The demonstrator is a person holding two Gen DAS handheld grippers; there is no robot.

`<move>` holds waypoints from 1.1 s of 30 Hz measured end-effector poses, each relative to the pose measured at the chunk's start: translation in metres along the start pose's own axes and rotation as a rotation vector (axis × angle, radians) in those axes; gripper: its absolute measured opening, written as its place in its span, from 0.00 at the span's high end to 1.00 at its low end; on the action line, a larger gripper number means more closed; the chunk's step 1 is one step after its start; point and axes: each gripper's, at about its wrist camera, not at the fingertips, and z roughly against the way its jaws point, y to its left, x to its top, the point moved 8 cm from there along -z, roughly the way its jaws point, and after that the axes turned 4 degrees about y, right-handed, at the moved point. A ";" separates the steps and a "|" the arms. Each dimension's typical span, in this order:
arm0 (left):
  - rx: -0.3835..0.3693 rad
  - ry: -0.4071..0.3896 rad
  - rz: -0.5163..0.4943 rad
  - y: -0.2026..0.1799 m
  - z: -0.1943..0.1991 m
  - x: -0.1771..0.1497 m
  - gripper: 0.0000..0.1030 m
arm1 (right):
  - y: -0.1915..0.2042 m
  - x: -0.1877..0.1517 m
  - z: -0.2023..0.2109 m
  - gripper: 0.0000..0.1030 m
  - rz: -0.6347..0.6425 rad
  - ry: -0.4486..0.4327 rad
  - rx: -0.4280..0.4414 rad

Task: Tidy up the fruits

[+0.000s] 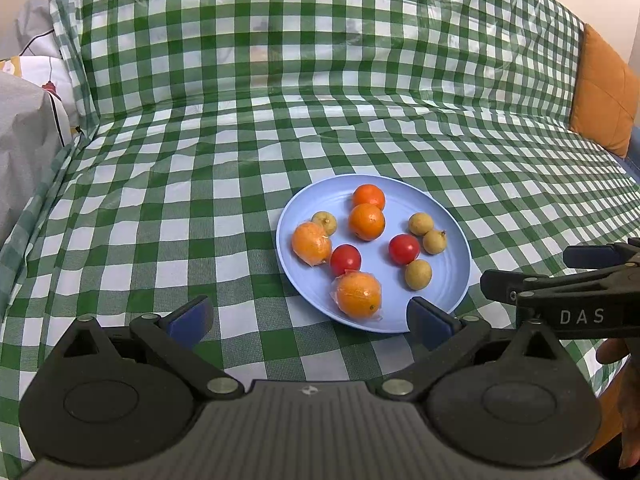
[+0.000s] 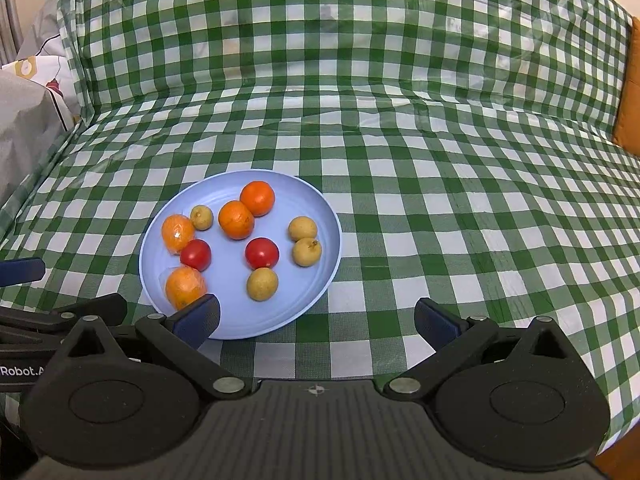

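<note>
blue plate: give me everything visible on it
The blue plate is round, pale blue, shallow with a raised rim and faint concentric rings; it looks like matte plastic. It sits flat on the green checked cloth. It holds ten fruits: four oranges, two in clear wrap, two red tomatoes and four small tan fruits. The left gripper and right gripper are both open, near its front edge, not holding it.

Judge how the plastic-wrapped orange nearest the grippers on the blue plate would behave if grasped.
The wrapped orange is round, so a nudge would probably roll it across the smooth blue plate. Its loose clear film looks slick and may slip or crinkle under the pads. It appears firm, likely tolerating a moderate squeeze.
</note>
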 end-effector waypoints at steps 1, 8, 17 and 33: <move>-0.001 0.001 0.001 0.000 0.000 0.000 0.00 | 0.000 0.000 0.000 0.01 0.001 0.000 0.000; -0.001 0.007 0.006 -0.002 -0.002 0.000 0.00 | -0.002 0.001 -0.004 0.01 -0.003 0.004 -0.002; -0.012 0.017 0.026 -0.004 -0.002 0.000 0.00 | -0.001 0.002 -0.004 0.01 -0.011 0.002 -0.002; -0.030 0.033 0.033 -0.007 -0.007 0.003 0.00 | -0.001 0.004 -0.013 0.01 -0.011 0.036 0.002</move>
